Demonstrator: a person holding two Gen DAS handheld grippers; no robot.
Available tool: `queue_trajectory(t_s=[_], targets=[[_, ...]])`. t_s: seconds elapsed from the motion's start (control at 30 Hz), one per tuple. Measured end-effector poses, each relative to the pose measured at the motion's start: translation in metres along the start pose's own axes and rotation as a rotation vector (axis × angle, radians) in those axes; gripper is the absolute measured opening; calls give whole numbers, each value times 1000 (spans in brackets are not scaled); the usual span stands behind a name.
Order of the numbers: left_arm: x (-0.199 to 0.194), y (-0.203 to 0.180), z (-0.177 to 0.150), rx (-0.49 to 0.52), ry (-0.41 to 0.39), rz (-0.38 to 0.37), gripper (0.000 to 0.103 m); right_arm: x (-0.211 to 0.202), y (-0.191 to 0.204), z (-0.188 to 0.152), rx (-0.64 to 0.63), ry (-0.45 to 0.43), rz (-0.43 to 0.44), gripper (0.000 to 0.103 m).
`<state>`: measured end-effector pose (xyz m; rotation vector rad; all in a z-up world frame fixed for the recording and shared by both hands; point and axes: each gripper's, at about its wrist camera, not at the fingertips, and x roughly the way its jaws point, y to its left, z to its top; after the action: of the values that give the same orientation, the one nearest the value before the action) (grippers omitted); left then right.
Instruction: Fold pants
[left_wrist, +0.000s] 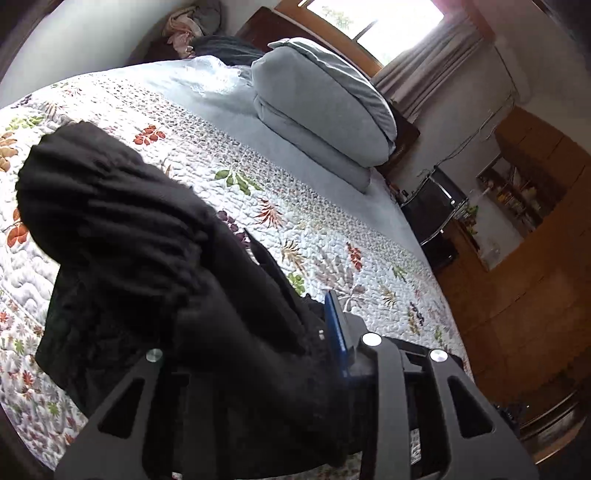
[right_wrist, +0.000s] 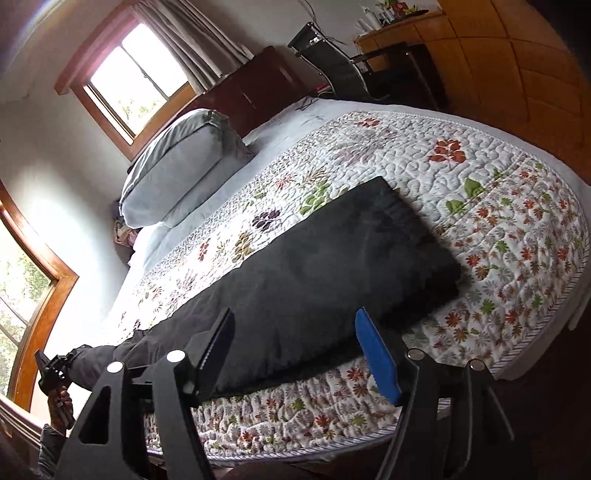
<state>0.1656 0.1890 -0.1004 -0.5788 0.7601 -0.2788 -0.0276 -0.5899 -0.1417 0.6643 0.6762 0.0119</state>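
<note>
Your left gripper (left_wrist: 295, 354) is clamped on a bunched end of the black pants (right_wrist: 332, 258), lifted off the floral quilt (right_wrist: 498, 229); the rest lies flat along the near edge of the bed. Your right gripper (right_wrist: 299, 354) hangs above the cloth with its fingers spread and nothing between them. The fabric looks soft, thick and limp, so expect sag and bunching. Pinch through all layers at a hem or corner.

Open quilt (right_wrist: 517, 221) lies around my pants (right_wrist: 332, 266); folded duvet (right_wrist: 177, 173) and headboard (right_wrist: 258, 92) block the far end.
</note>
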Motion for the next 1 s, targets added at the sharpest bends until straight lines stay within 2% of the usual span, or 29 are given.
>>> queue_trajectory(t_s=[0.07, 0.13, 0.17, 0.23, 0.27, 0.3, 0.33, 0.37, 0.4, 0.47, 0.57, 0.67, 0.77, 0.9, 0.97, 1.0], targets=[[2, 25, -13, -74, 66, 56, 27, 7, 9, -3, -10, 18, 12, 71], [4, 59, -33, -166, 155, 140, 36, 13, 17, -5, -26, 33, 21, 71], [1, 75, -46, -212, 185, 172, 45, 15, 20, -5, -29, 40, 27, 71], [-8, 101, -69, -295, 208, 120, 44, 20, 26, -6, -28, 50, 43, 71], [-18, 109, -77, -331, 178, 107, 47, 22, 29, -7, -27, 55, 54, 71], [-28, 113, -82, -355, 148, 146, 67, 23, 32, -7, -26, 59, 63, 71], [-37, 115, -86, -372, 119, 210, 81, 25, 35, -8, -25, 63, 69, 72], [-48, 116, -90, -388, 74, 241, 91, 26, 38, -9, -24, 66, 72, 73], [-56, 117, -93, -401, 31, 206, 91, 28, 40, -11, -22, 71, 77, 75], [-61, 121, -94, -450, 36, 149, 91, 29, 44, -15, -18, 82, 93, 75], [-50, 123, -96, -506, 92, 137, 91, 31, 47, -22, 0, 97, 121, 75], [-31, 117, -85, -483, 99, 160, 90, 31, 47, -27, 21, 102, 143, 75], [-18, 101, -53, -427, 53, 132, 75, 25, 46, -29, 27, 101, 131, 75], [11, 93, -23, -359, 97, 210, 75, 18, 34, -29, 73, 89, 106, 77], [19, 96, -25, -319, 129, 272, 74, 18, 26, -31, 101, 98, 77, 77], [20, 95, -26, -314, 128, 278, 74, 18, 22, -32, 110, 101, 65, 77]])
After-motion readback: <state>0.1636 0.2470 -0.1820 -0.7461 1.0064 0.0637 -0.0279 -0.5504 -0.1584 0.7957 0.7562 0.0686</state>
